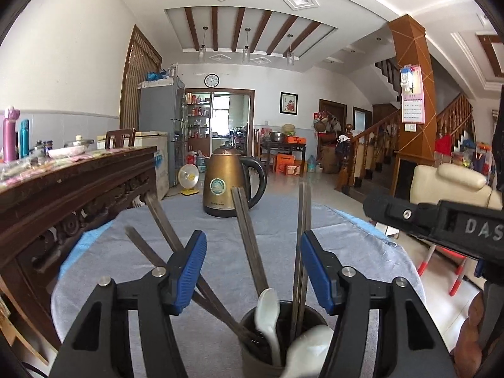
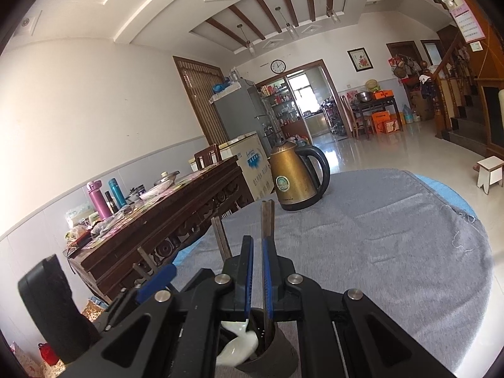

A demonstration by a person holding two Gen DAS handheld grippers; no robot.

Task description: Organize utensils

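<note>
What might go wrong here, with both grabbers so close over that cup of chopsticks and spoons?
1. The right gripper is shut on a chopstick pair; a sideways pull might tip the small cup.
2. The open left gripper straddles leaning chopsticks; moving it carelessly could knock them out.
3. A white spoon lies on the rim and might slide onto the cloth.

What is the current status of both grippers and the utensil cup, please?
Left gripper open above the dark round utensil cup. Right gripper shut on a pair of dark chopsticks. White ceramic spoons in cup. Nothing in the way.
</note>
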